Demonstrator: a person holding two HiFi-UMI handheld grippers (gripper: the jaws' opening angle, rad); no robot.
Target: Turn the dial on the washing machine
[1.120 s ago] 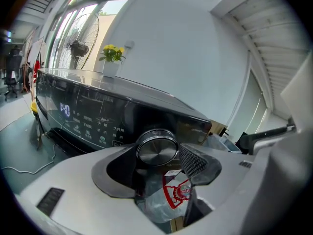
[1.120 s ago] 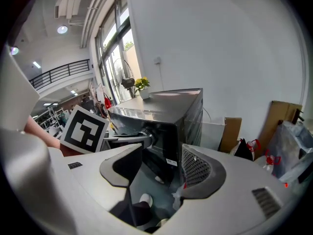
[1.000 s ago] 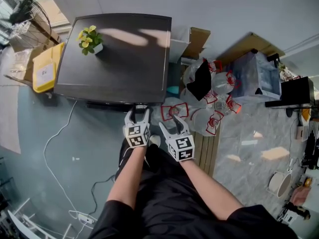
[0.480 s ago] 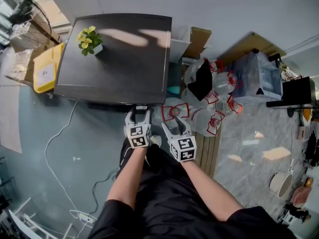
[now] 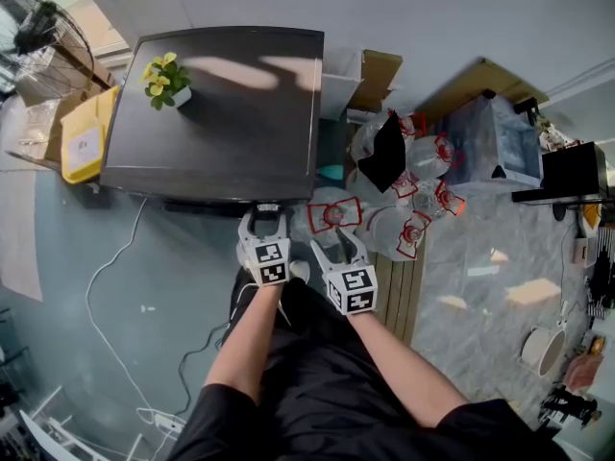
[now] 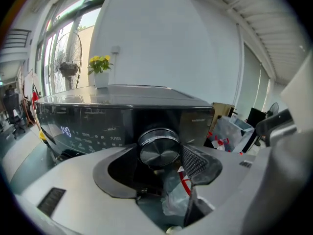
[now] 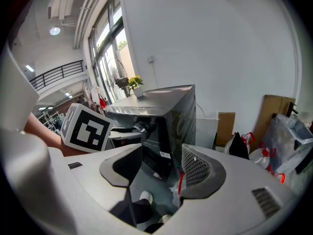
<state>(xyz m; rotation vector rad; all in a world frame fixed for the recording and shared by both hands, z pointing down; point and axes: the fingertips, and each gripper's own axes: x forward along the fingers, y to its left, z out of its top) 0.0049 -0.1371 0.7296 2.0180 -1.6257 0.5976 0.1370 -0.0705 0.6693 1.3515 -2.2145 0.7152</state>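
Between the two jaws of the left gripper (image 6: 161, 152) sits the round, shiny silver metal dial (image 6: 158, 147). The jaws stand wide because the dial is wide. One pad looks pressed on its left side and one on its right, so I think the gripper is holding the dial.

The dial sticks out from the front of the big, dark grey, boxy washing machine (image 5: 221, 104), near its right corner. To the left of the dial is a glossy black panel with small glowing blue numbers (image 6: 66, 130).

The right gripper (image 5: 334, 246) hangs just beside the left one, off the machine's right corner. Its jaws are apart and hold nothing.

The step in hand looks like the turn itself. To do it well, the grip should stay snug and even on both sides, so the smooth metal does not slip. The wrist should roll around the middle of the dial, like turning a key. It should not push in, pull out or lean to one side. Small turns are best, with an eye on the blue numbers to see when they change. The empty gripper should stay out of the way.

Farther out, a little white pot with yellow flowers (image 5: 169, 77) stands on top of the machine, near the back left corner. Clear plastic bags with red handles (image 5: 404, 221) are heaped on the floor to the right. A thin white cable (image 5: 104, 281) runs along the floor on the left.
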